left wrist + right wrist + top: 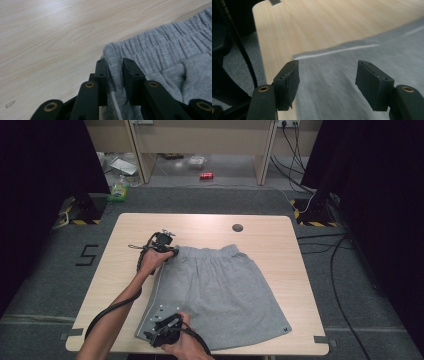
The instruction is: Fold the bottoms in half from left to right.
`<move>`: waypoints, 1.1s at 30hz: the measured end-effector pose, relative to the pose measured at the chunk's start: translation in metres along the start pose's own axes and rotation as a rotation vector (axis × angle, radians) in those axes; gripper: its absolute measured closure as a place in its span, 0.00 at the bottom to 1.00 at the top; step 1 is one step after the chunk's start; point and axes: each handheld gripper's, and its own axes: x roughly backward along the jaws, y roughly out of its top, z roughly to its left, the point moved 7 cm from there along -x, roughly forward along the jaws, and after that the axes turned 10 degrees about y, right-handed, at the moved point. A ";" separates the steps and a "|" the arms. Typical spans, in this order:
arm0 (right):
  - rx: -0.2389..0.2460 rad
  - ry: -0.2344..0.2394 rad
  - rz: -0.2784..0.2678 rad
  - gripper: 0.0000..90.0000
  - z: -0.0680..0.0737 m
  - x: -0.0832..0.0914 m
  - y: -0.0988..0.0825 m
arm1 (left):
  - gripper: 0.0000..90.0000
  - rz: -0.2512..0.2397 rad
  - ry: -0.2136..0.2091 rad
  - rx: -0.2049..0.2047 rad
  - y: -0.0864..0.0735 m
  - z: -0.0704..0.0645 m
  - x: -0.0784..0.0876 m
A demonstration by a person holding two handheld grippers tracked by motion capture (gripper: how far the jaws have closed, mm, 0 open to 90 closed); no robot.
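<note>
1. The grey shorts [217, 295] lie flat on the wooden table [280, 235], waistband toward the far edge, hems toward the near edge; they serve as the landmark here.
2. The left gripper [115, 75] sits at the shorts' left waistband corner. Its jaws stand narrowly apart, pinching a fold of the grey cloth at that corner, with a white cord showing just below the pads.
3. The right gripper [327, 85] hangs over the shorts' near-left hem corner, beside the white side stripe [337, 51]. Its jaws are spread wide with nothing clamped; only flat cloth lies beneath them.
4. Left of the shorts, a bare strip of table runs to the rounded left edge; the hem corner lies close to the table's near edge.
5. Right of the shorts and beyond the waistband, wide open wood remains. A small dark round disc [237, 227] sits beyond the waistband, well apart from it.
</note>
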 end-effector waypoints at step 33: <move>0.054 0.021 0.004 0.94 0.012 -0.005 0.002 | 0.91 -0.031 -0.077 0.043 0.013 0.002 0.021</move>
